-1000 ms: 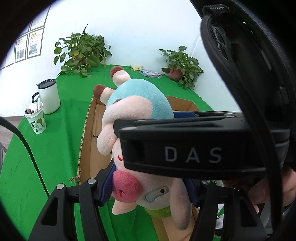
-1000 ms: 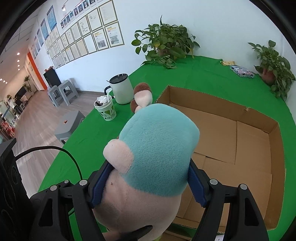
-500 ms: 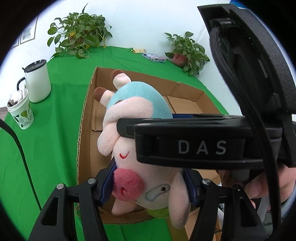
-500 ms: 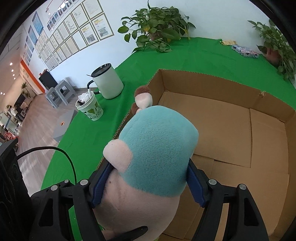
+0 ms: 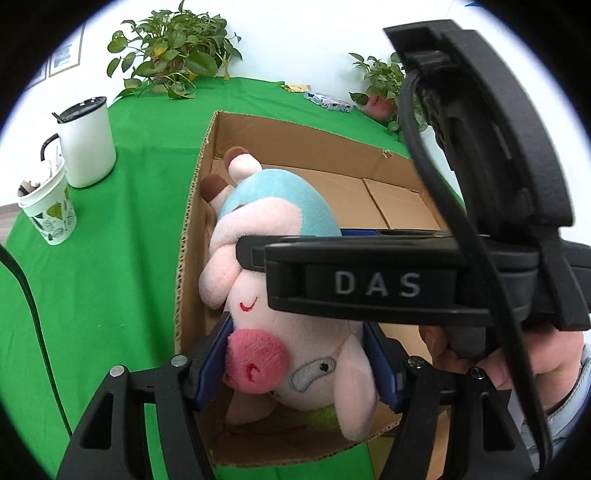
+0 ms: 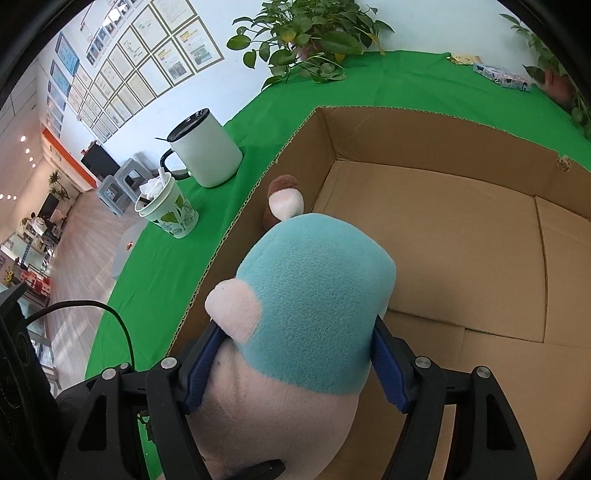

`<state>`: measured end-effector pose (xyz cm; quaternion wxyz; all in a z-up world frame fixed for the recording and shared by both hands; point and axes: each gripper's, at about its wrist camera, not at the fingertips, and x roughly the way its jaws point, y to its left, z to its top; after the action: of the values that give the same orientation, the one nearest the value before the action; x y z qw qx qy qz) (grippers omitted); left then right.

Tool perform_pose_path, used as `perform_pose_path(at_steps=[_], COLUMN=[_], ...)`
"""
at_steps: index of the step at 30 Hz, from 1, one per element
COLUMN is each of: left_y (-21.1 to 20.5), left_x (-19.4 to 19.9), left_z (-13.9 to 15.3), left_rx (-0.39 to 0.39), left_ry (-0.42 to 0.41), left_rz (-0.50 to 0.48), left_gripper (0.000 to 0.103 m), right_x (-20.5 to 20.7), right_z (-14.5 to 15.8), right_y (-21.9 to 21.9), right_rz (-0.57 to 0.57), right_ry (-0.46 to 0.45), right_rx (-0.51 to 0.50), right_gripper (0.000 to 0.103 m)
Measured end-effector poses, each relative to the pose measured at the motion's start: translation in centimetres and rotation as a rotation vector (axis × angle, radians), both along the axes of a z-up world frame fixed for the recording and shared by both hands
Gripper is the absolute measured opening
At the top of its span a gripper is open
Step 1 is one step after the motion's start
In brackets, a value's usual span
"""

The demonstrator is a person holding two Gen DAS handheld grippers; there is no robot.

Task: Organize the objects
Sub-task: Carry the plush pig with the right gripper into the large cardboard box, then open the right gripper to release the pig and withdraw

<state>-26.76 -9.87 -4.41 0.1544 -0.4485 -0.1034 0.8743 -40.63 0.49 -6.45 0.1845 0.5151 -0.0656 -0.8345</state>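
Plush pig (image 5: pixel 280 295) over cardboard box (image 5: pixel 192 206), right gripper (image 6: pixel 295 362) marked "DAS"

"DAS" on right hand-held gripper (image 5: pixel 376 284)

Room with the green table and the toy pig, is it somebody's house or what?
Probably an office or lab, not a house. Rows of framed certificates line the wall, grey stools stand in an open hall, and the green cloth table looks like a demo setup.

White wall (image 6: pixel 236 26) bearing rows of framed certificates (image 6: pixel 122 62); wood-look floor (image 6: pixel 74 236), grey stools (image 6: pixel 122 181), ceiling spotlights (image 6: pixel 23 138); green-covered bench (image 6: pixel 388 81).
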Motion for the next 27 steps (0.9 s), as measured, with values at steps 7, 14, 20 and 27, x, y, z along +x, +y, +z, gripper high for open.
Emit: perform_pose_path(at_steps=[7, 14, 20, 27], left_y=[-0.6, -1.8, -1.4, -1.8], left_x=[1.2, 0.9, 1.0, 3.8], left_z=[0.2, -0.1, -0.1, 1.1], left_rx=[-0.025, 0.024, 0.012, -0.104], left_ry=[0.014, -0.038, -0.052, 0.003], left_rz=[0.040, 0.086, 0.103, 0.133], left_gripper=[0.057, 0.049, 0.049, 0.044], right_x=[0.5, 0.9, 2.5, 2.2], right_z=[-0.1, 1.3, 2.8, -0.3], right_y=[-1.3, 0.4, 1.9, -0.4], right_rz=[0.003, -0.021, -0.030, -0.032], right_ry=[0.017, -0.017, 0.008, -0.050], right_rx=[0.047, -0.035, -0.057, -0.087], right_gripper=[0.074, 0.084, 0.086, 0.064])
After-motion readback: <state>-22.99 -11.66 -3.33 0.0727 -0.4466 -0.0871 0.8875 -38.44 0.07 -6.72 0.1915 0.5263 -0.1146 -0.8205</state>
